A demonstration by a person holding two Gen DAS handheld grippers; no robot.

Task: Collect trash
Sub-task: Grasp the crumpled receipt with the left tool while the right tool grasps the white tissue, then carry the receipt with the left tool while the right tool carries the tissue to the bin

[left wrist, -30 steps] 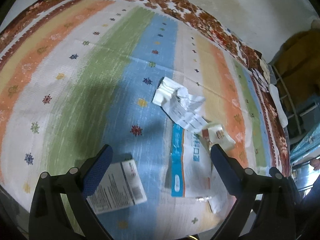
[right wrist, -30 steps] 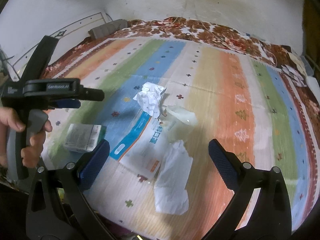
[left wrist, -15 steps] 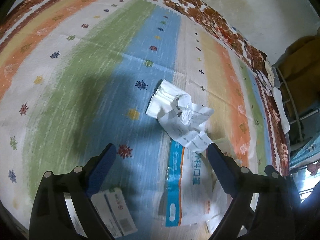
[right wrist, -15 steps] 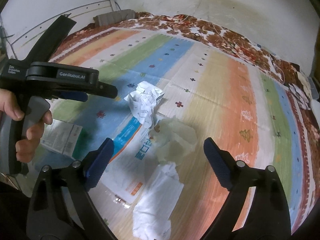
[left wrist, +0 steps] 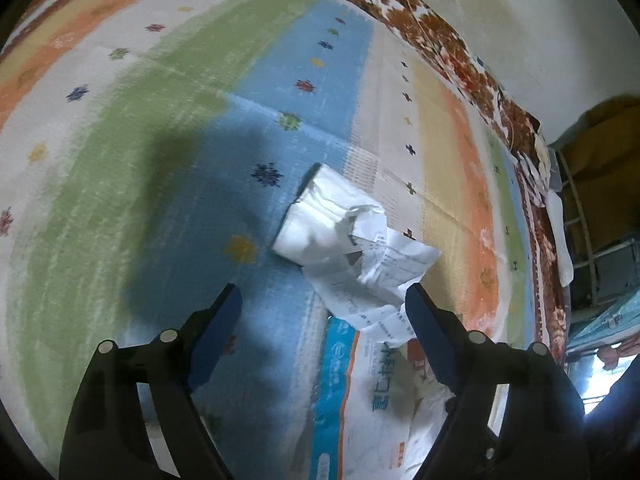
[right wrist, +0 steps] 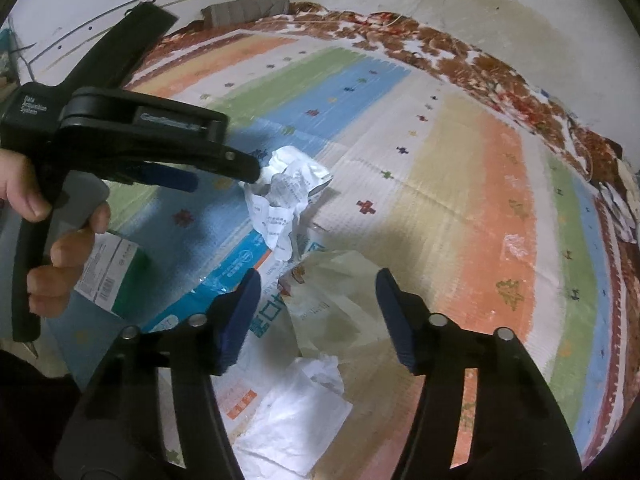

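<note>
Trash lies on a striped mat (left wrist: 168, 128). A crumpled printed paper (left wrist: 372, 272) rests against a white folded wad (left wrist: 316, 216), above a blue-and-white plastic bag (left wrist: 360, 392). My left gripper (left wrist: 322, 308) hovers just short of the paper, its jaws closing, the paper's lower edge between the fingertips but not pressed. In the right wrist view, my right gripper (right wrist: 316, 304) is over a translucent yellowish wrapper (right wrist: 340, 280). Its jaws are closing, pads clear of the wrapper. A white crumpled sheet (right wrist: 296, 412) lies nearer. The left gripper (right wrist: 240, 174) reaches the crumpled paper (right wrist: 284, 196).
A green-and-white box (right wrist: 116, 276) lies on the mat under the person's hand (right wrist: 60, 248). A floral blanket border (right wrist: 460, 52) runs along the stained wall (right wrist: 500, 12). A metal rack (left wrist: 588, 240) stands off the mat's right side. A grey folded item (right wrist: 244, 8) sits in the far corner.
Both grippers have moved forward and down toward the trash pile. Both jaws have narrowed, the right one much more. The green-and-white box has dropped out of the left wrist view.
</note>
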